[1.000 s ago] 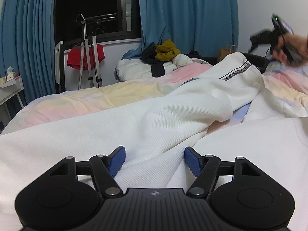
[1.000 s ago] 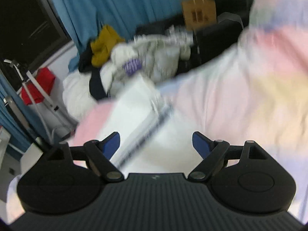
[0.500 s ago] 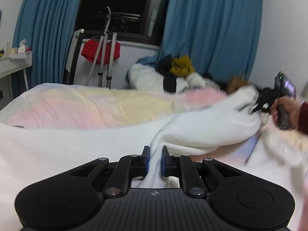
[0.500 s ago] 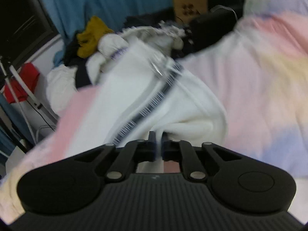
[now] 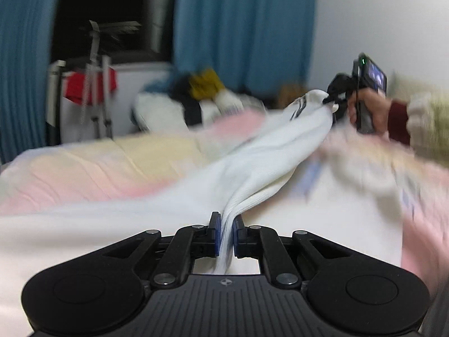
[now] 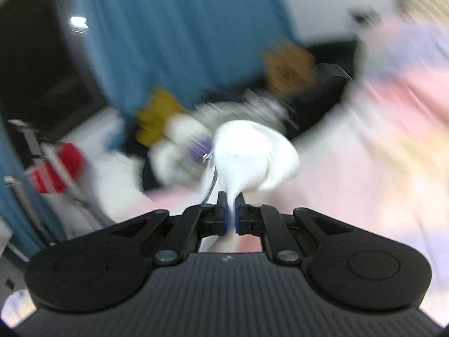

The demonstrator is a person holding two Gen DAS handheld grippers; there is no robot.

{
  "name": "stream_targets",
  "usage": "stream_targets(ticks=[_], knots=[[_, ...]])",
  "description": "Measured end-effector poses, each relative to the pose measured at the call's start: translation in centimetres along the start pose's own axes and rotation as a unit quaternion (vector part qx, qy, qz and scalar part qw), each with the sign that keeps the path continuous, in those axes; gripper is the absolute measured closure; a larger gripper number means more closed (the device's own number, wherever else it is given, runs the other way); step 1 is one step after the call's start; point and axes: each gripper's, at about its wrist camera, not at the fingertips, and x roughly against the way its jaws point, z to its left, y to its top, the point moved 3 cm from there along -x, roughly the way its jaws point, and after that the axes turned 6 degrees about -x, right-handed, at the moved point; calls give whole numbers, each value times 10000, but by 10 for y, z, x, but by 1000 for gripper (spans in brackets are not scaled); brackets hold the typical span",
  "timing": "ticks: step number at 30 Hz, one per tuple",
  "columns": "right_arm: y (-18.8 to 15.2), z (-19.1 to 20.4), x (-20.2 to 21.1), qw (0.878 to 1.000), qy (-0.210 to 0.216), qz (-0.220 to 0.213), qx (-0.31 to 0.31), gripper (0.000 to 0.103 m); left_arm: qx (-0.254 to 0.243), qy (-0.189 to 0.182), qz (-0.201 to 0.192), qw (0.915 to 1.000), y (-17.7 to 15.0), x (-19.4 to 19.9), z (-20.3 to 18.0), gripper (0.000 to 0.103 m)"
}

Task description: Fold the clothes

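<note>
A white garment (image 5: 269, 163) with a dark patterned trim and a zipper stretches across the pastel bed between both grippers. My left gripper (image 5: 225, 234) is shut on a bunched fold of it near the bottom of the left wrist view. My right gripper (image 6: 230, 215) is shut on the other end, where the cloth (image 6: 252, 154) bulges above the blue pads. In the left wrist view the right gripper (image 5: 335, 99) shows at the upper right, held up by a hand, with the garment end lifted off the bed. Both views are motion-blurred.
The bed (image 5: 112, 165) has a pink, yellow and lilac cover. A heap of clothes (image 5: 196, 98) lies at its far end. A metal rack with a red cloth (image 5: 89, 87) stands before the dark window and blue curtains (image 5: 241, 28). A brown paper bag (image 6: 289, 67) sits by dark furniture.
Both grippers closed on the white garment about half a second ago. Since then the right gripper has lifted its end up off the bed, and the cloth is pulled taut between them.
</note>
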Motion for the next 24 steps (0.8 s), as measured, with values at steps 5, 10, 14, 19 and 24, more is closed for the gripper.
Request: stream_targets(ticks=[5,10,14,19,24], knots=[[-42,-92,-11,9920,-236,708,-1023,91,184,-72,454,9988,-18,-23,-9,90],[-61,-95,34,9953,-73,646,-712,89,1003,-198,396,9940,-13,-16,9,78],[-79,-92,81,9956,212,708,-572,89,1601,-166,353,9863,-15,5,26,65],[-85,-104,124,9915,-15,1048,-773,89,2055,164,187,9783,-8,59,25,50],[-71,-138,153,9893,-125,988,-1068,66,2134,730,84,9742,-10,121,19,35]])
